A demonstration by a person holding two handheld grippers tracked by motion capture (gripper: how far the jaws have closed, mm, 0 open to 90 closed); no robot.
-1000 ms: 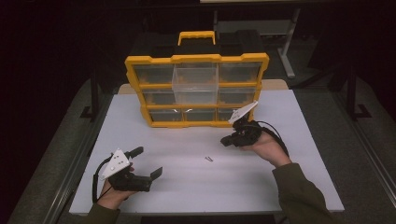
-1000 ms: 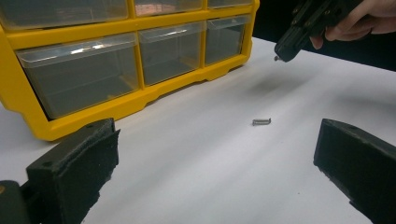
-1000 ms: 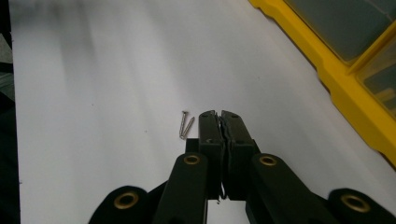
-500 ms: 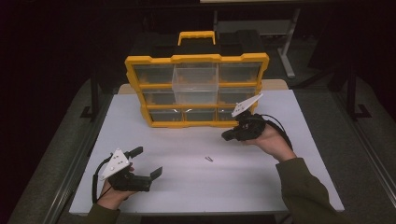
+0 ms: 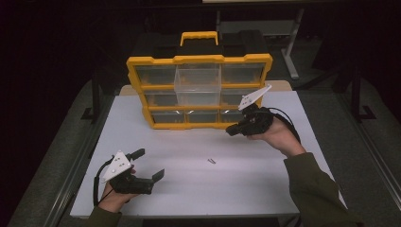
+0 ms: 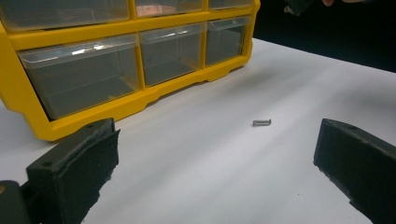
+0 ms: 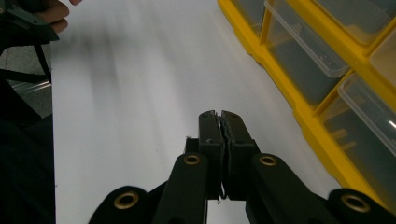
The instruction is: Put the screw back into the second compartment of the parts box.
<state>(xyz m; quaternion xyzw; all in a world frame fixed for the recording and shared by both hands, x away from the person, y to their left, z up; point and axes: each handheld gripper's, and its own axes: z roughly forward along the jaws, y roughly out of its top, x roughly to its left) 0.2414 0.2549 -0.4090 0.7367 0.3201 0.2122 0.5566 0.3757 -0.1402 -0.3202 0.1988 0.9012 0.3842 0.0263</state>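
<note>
I am working in what is looking like a lab or workshop recording bay: my white table [image 5: 198,189] is sitting among dark surroundings and metal stand legs [image 5: 293,52], and a yellow small-parts drawer cabinet [image 5: 198,90] is standing on it.

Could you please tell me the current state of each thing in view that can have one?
Yellow organizer: upright on the table.
Top middle drawer: pulled out; the other drawers pushed in.
Screw: lying loose on the table.
Left tool: open, resting on the table.
Right tool: shut; something thin may sit between its jaws, unclear.
</note>
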